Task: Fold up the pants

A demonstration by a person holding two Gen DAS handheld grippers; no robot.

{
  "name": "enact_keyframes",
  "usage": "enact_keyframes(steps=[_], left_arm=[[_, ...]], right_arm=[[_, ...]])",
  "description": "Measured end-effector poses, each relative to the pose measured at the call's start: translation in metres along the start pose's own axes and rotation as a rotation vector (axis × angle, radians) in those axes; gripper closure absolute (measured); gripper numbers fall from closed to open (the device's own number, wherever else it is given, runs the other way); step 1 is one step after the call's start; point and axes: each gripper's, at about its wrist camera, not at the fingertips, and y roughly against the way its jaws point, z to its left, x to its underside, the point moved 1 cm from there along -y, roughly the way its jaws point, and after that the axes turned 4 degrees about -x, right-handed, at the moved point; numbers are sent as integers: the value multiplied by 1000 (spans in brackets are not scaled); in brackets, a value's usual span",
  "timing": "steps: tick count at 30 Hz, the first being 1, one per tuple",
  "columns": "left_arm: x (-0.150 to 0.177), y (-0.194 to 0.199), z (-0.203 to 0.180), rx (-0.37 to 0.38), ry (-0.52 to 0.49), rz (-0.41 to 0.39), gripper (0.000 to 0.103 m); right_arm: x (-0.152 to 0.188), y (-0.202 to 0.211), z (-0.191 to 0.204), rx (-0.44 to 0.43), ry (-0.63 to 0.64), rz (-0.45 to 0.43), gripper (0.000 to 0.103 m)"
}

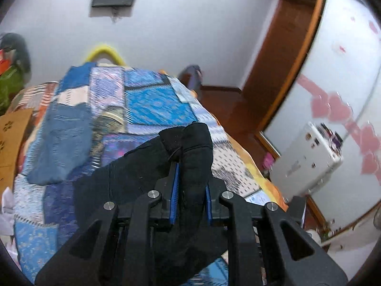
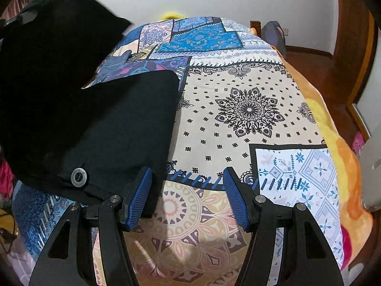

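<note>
Both tongs are seen over the patchwork bedspread [image 2: 250,109]: the left gripper [image 1: 190,178] is clamped on a bunched fold of the black pants [image 1: 133,181], which is lifted clear of the bed, while the right gripper [image 2: 188,195] is held about half open with nothing between its blue pads [image 2: 140,200]. Most of the pants are spread flat on the bedspread's left side, the waistband button [image 2: 79,177] lying just beside the right gripper's left finger. A pair of folded jeans [image 1: 62,143] is seen farther up the bed.
</note>
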Motion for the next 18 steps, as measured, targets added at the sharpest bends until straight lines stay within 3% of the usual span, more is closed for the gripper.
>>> enact_keyframes(steps=[8, 14, 18], left_arm=[[37, -66, -36, 0, -77, 179, 85], [57, -81, -44, -22, -119, 230, 80], [64, -82, -46, 11, -133, 262, 48]], right_arm=[[2, 0, -3, -21, -27, -11, 44], [2, 2, -1, -22, -26, -11, 44], [3, 7, 0, -24, -27, -13, 44]])
